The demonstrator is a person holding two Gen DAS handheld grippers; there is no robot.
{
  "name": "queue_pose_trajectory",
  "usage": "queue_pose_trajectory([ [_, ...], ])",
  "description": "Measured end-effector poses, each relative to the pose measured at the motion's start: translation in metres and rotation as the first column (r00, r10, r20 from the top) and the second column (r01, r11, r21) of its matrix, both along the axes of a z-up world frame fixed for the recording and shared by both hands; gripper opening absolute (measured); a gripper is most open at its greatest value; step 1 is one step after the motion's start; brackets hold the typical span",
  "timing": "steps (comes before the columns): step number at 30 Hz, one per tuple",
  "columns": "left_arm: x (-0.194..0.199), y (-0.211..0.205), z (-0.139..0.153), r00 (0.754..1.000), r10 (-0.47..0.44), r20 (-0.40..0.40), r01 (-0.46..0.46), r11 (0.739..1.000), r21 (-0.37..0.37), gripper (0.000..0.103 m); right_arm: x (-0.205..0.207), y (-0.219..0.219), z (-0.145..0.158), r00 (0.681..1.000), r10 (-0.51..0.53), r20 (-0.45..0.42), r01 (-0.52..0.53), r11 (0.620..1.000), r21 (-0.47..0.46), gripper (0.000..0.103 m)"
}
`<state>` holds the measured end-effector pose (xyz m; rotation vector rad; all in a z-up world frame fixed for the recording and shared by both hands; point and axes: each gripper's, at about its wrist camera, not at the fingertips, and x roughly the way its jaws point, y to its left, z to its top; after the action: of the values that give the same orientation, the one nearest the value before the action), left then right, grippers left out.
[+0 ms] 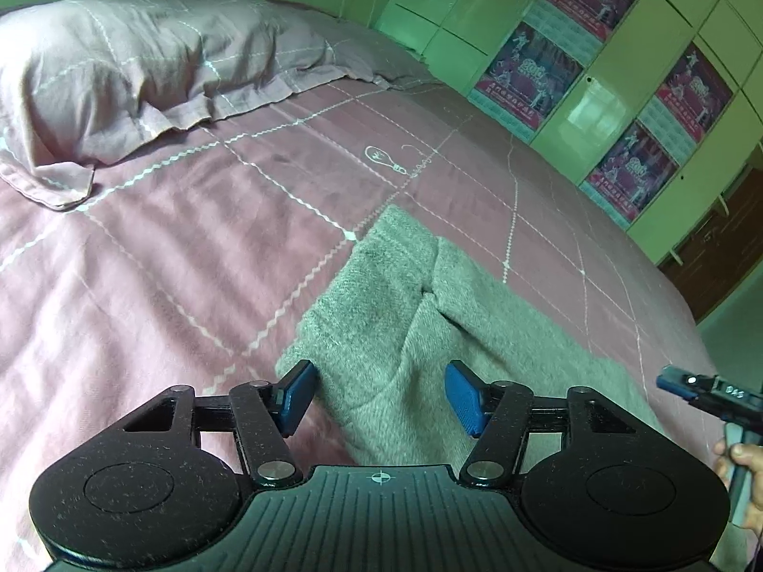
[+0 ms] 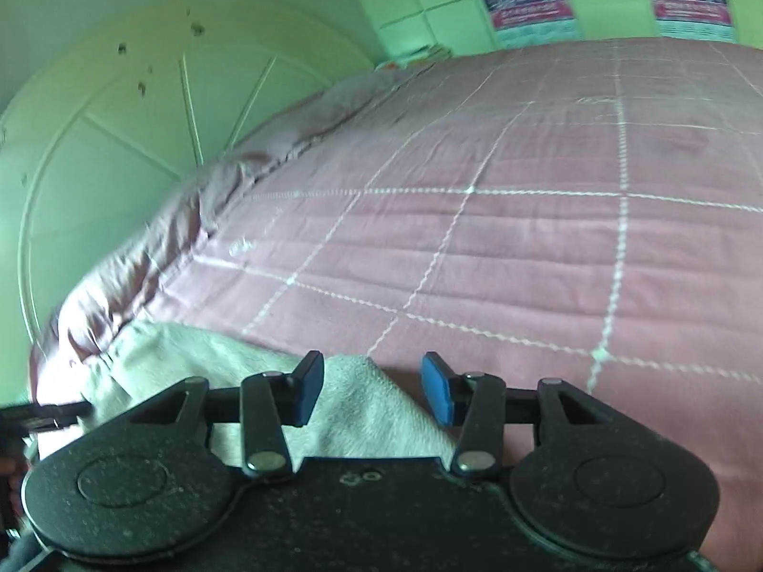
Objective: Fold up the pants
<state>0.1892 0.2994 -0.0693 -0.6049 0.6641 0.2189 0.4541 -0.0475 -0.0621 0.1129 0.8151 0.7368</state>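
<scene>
- pillow (image 1: 133, 76) far ahead-left of the left gripper (image 1: 379, 398), on the bedspread (image 1: 190, 248); not part of the task, leave it
- left gripper: fingers spread wide, nothing held; blue pads (image 1: 465, 398) straddle the grey pants (image 1: 405, 314), which run from between the fingers forward and off to the right
- pants: fuzzy grey fabric, lying on the bed, already doubled from the look of it; a split between two layers or legs shows just ahead of the left gripper
- right gripper (image 2: 372, 391): fingers also well apart, empty; a corner of the pants (image 2: 362, 405) pokes up between them, rest of the fabric lies to its left and under its body
- the right gripper's tip is also visible at the far right edge of the left view, close beside the pants
- step in hand, judged: get a grip on the near edge on both sides for the next fold
- do it well: go low, pinch all layers at the edge not just the top one, close both together, lift evenly, carry forward so edges line up
- risk: thick fabric slips or one layer drops, fold goes skewed
</scene>
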Motion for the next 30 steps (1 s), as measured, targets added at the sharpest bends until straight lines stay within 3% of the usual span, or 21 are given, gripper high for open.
queue_pose_trajectory([
  [4,0.007,0.004,0.000,1.000,0.002,0.004,-0.002,1.000,0.000,0.054,0.015,0.016,-0.017,0.995,0.094,-0.032,-0.096,0.992,-0.087,0.036],
  [6,0.009,0.006,-0.001,1.000,-0.002,-0.001,0.002,1.000,0.004,0.049,0.018,0.017,-0.023,0.991,0.123,-0.061,-0.129,0.986,-0.106,0.026],
  [8,0.012,0.007,-0.003,1.000,-0.012,-0.004,0.012,1.000,0.007,0.047,0.018,0.020,-0.024,0.982,0.162,-0.094,-0.171,0.980,-0.102,0.005],
  [10,0.012,0.007,-0.002,1.000,-0.020,-0.008,0.020,1.000,0.016,0.040,0.013,0.025,-0.022,0.980,0.181,-0.086,-0.192,0.972,-0.139,0.000],
  [17,0.006,0.009,0.013,0.999,-0.012,0.049,0.010,1.000,0.030,0.028,0.007,0.029,0.003,0.987,0.160,-0.021,-0.161,0.984,-0.081,0.000],
  [21,0.014,0.019,0.005,1.000,-0.007,0.014,0.006,0.999,0.034,0.027,0.015,0.038,-0.030,0.990,0.101,-0.099,-0.117,0.979,-0.164,0.000],
  [24,0.016,0.021,-0.012,1.000,-0.007,-0.008,0.008,1.000,0.027,0.027,0.012,0.030,-0.041,0.994,0.039,-0.101,-0.051,0.991,-0.122,0.000],
  [26,0.014,0.022,-0.012,1.000,-0.015,-0.005,0.015,1.000,0.013,0.028,0.002,0.023,-0.030,0.998,0.006,-0.063,-0.014,0.992,-0.126,0.014],
  [30,0.001,0.013,0.006,1.000,-0.024,0.000,0.024,0.997,0.075,0.039,-0.040,-0.032,0.012,0.996,-0.083,0.031,0.084,0.996,-0.023,0.013],
])
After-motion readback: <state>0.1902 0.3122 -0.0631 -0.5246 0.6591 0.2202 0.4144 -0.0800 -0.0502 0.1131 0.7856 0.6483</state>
